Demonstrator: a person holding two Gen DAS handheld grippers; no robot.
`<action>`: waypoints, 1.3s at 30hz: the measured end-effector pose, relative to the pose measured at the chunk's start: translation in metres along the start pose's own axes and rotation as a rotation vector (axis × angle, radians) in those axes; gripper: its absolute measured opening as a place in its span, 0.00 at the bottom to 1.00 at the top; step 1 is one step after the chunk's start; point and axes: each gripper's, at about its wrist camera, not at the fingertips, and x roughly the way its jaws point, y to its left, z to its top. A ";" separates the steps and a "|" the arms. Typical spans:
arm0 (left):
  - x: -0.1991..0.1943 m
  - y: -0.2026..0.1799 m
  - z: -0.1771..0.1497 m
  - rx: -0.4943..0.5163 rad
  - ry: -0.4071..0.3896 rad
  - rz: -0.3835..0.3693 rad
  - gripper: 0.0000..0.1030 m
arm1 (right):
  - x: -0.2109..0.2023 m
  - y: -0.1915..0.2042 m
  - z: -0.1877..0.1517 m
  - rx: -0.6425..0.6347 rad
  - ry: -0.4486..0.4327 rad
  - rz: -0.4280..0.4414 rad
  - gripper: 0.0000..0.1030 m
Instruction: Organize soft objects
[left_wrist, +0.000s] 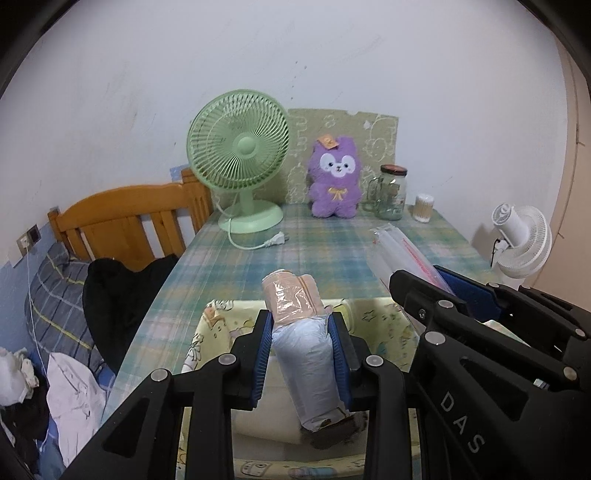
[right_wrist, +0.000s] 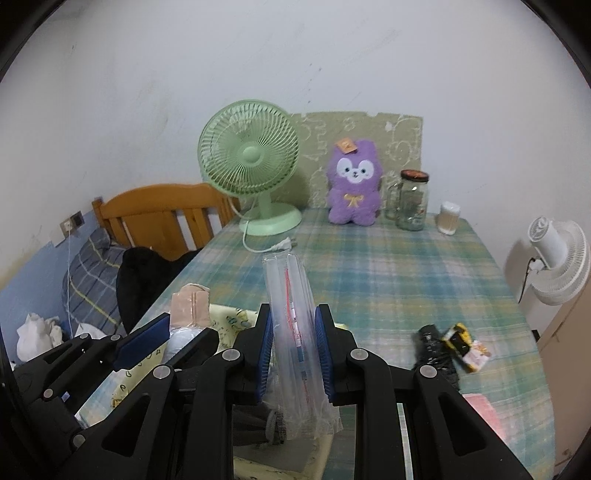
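My left gripper (left_wrist: 300, 317) is shut on a soft roll (left_wrist: 306, 354), pale blue with a peach plastic-wrapped end, and holds it over a yellow patterned fabric box (left_wrist: 218, 321). To its right, my right gripper (left_wrist: 421, 275) is shut on a long clear plastic pack (left_wrist: 395, 247). In the right wrist view the right gripper (right_wrist: 293, 310) pinches that clear pack (right_wrist: 286, 273) above the box's near corner (right_wrist: 229, 317), with the left gripper (right_wrist: 173, 332) and its roll (right_wrist: 188, 302) on the left. A purple plush toy (left_wrist: 334, 177) sits upright at the back of the table.
A green fan (left_wrist: 240, 158) with a loose plug, a glass jar (left_wrist: 391, 192) and a cotton-swab tub (left_wrist: 423, 208) stand at the back. Black and yellow packets (right_wrist: 450, 347) lie on the checked tablecloth at right. A bed headboard (left_wrist: 125, 214) and black garment (left_wrist: 122, 291) are left; a white fan (left_wrist: 524, 240) is right.
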 end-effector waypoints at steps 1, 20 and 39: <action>0.002 0.002 -0.002 -0.002 0.005 0.001 0.30 | 0.004 0.002 -0.001 -0.005 0.006 0.003 0.25; 0.033 0.029 -0.024 0.014 0.104 0.049 0.73 | 0.048 0.027 -0.022 -0.040 0.093 0.090 0.25; 0.048 0.025 -0.023 0.010 0.143 -0.032 0.87 | 0.060 0.021 -0.018 -0.103 0.130 0.049 0.69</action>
